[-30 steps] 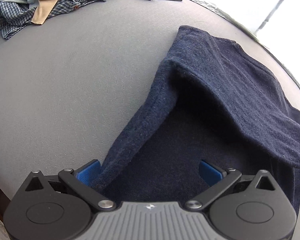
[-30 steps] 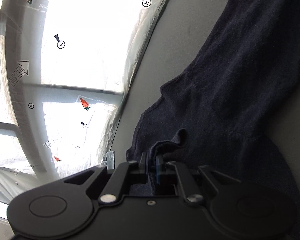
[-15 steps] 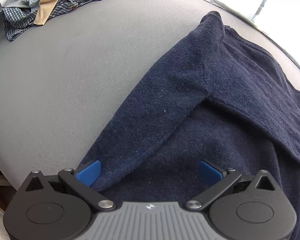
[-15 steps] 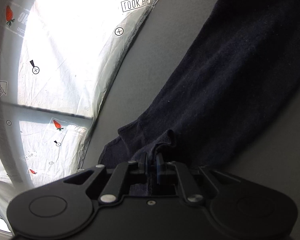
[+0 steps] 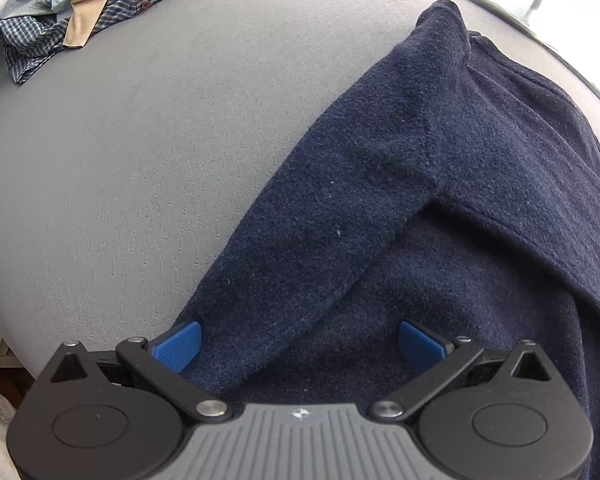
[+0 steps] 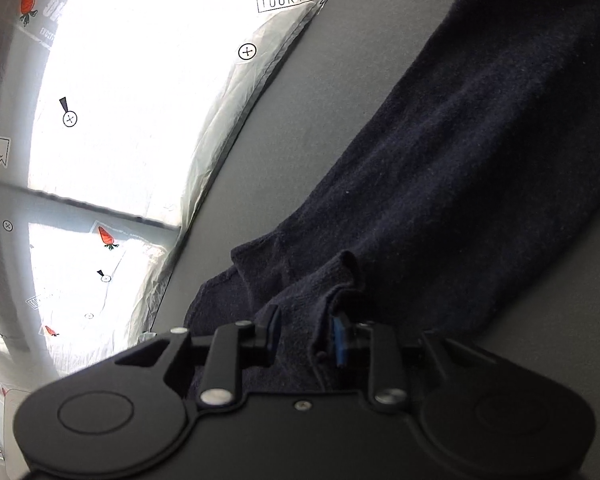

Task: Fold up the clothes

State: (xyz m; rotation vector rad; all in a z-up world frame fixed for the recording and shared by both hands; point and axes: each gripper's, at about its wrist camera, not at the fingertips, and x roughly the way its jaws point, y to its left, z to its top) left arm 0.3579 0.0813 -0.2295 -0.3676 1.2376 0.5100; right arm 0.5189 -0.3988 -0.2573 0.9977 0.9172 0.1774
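A dark navy sweater (image 5: 440, 184) lies on the grey table (image 5: 140, 160), one sleeve folded across its body. My left gripper (image 5: 298, 342) is open, its blue pads (image 5: 178, 342) straddling the sweater's near edge without gripping it. In the right wrist view the sweater (image 6: 460, 168) runs up to the right. My right gripper (image 6: 306, 334) has its jaws parted with a bunched fold of the sweater's edge lying loose between them; the blue pad (image 6: 339, 340) stands clear of the cloth.
A heap of other clothes, checked shirts and a tan piece (image 5: 88, 12), lies at the table's far left corner. A printed white plastic sheet (image 6: 120, 120) covers the bright window past the table's edge.
My right gripper's jaws have opened and let go of the sweater's edge. The sleeve has come to lie flat across the body. My left gripper stays open over the near edge.
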